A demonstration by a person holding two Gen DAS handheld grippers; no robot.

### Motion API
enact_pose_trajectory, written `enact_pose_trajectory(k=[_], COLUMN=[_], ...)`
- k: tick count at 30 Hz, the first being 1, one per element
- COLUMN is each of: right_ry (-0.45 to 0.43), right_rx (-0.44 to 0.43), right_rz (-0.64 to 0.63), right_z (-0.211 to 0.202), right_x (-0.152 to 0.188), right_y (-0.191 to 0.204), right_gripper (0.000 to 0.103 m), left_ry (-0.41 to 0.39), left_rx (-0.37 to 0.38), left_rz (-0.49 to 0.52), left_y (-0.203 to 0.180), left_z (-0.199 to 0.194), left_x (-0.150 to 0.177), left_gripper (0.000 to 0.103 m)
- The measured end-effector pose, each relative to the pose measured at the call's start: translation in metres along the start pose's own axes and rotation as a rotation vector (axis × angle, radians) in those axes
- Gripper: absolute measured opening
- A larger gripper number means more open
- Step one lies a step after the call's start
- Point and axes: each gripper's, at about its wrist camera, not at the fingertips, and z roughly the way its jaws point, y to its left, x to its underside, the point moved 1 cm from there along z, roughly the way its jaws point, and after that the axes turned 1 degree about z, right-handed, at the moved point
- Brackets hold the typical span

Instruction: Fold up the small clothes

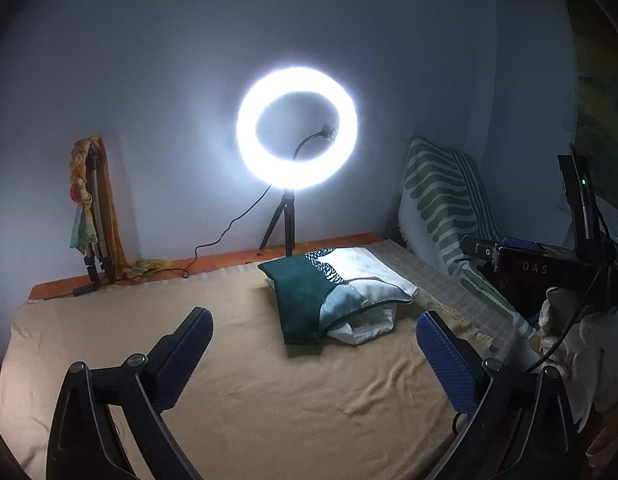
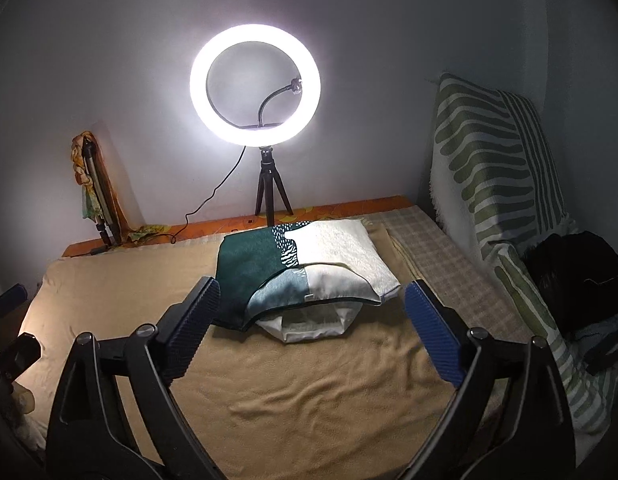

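Observation:
A folded stack of small clothes (image 1: pixel 337 292) lies on the tan blanket (image 1: pixel 269 380): a dark green and white patterned piece on top, a white piece under it. It also shows in the right wrist view (image 2: pixel 305 276). My left gripper (image 1: pixel 315 360) is open and empty, held above the blanket short of the stack. My right gripper (image 2: pixel 311 328) is open and empty, its blue pads either side of the stack's near edge, a little above it. The right gripper's body (image 1: pixel 549 268) shows at the right of the left wrist view.
A lit ring light (image 2: pixel 255 84) on a small tripod stands behind the stack. A folded tripod wrapped in cloth (image 2: pixel 95 188) leans on the wall at left. A green striped cushion (image 2: pixel 497 184) and a black bag (image 2: pixel 577 276) sit at right. The tan blanket (image 2: pixel 309 392) spreads in front.

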Motion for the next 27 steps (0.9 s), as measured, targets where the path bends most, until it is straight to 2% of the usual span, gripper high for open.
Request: enact_pose_trajectory(k=[2,4,14,17,23,27], right_ry=[0.001,0.004,-0.017,-0.018,0.002,-0.036], right_rx=[0.001,0.01,0.053,0.059,0.068,0.055], right_rz=[0.015,0.016,0.023,0.033,0.079,0.133], right_z=[-0.008,-0.014,-0.031,-0.029,-0.02,-0.017], right_x=[0.009,0.018,0.054,0.063,0.08,0.089], right_y=[0.002,0.007,0.026,0.029,0.031,0.029], right_gripper=[0.096,0.103,0.103,0.103,0.103,0.103], left_ry=[0.009,0.015,0.039,0.043,0.09,0.116], left_rx=[0.0,-0.004,-0.017,-0.056,-0.068,-0.088], left_rz=[0.005,0.015,0.016,0.025,0.004,0.032], left_y=[-0.003,-0.005,-0.006,-0.005,0.001,0.0], left_z=[-0.01,-0.019,-0.042,-0.041,-0.029,-0.021], left_x=[0.009,0.018,0.047,0.055,0.073,0.082], left_gripper=[0.103,0.103,0.103,0.103,0.103,0.103])
